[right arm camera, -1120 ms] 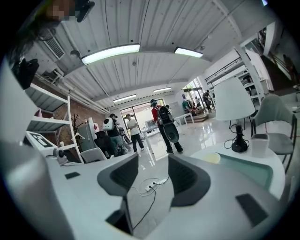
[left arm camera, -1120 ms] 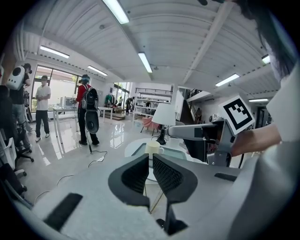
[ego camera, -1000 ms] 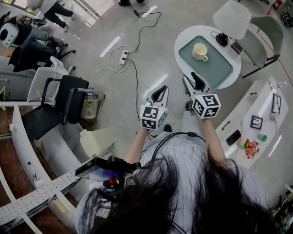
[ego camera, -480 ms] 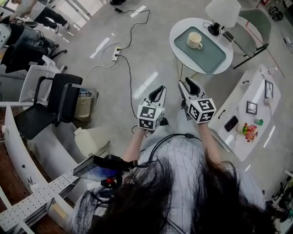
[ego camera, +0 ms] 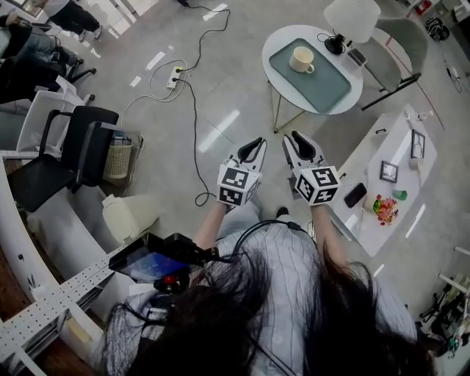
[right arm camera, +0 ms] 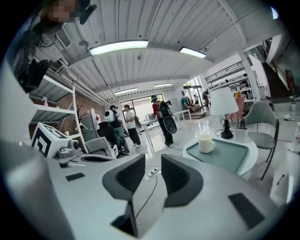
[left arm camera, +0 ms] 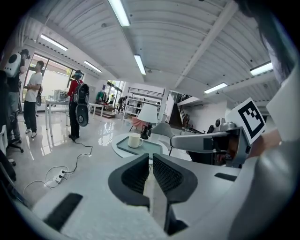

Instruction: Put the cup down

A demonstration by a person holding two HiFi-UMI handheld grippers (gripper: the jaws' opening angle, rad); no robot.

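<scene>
A cream cup point(ego camera: 301, 59) stands upright on a grey-green tray point(ego camera: 327, 84) on the round white table point(ego camera: 269, 57). No gripper touches it. Both grippers hang in the air over the floor, well short of the table. My left gripper point(ego camera: 257, 142) has its jaws together with nothing in them. My right gripper point(ego camera: 292, 136) shows a narrow gap that is closing, with nothing between the jaws. The left gripper view has the cup point(left arm camera: 135, 140) far beyond the left gripper point(left arm camera: 150, 157). In the right gripper view the cup point(right arm camera: 205, 143) sits ahead and right of the right gripper point(right arm camera: 153, 160).
A white lamp point(ego camera: 352, 18) and small dark items stand at the table's far side, a grey chair point(ego camera: 404, 40) behind. A white counter point(ego camera: 367, 220) with picture frames is at right. A power strip point(ego camera: 175, 73) with cables, a black chair point(ego camera: 62, 158) and people are at left.
The table and cup have shifted up and left in the head view, so the grippers are farther from them. Both grippers stay side by side, empty.
</scene>
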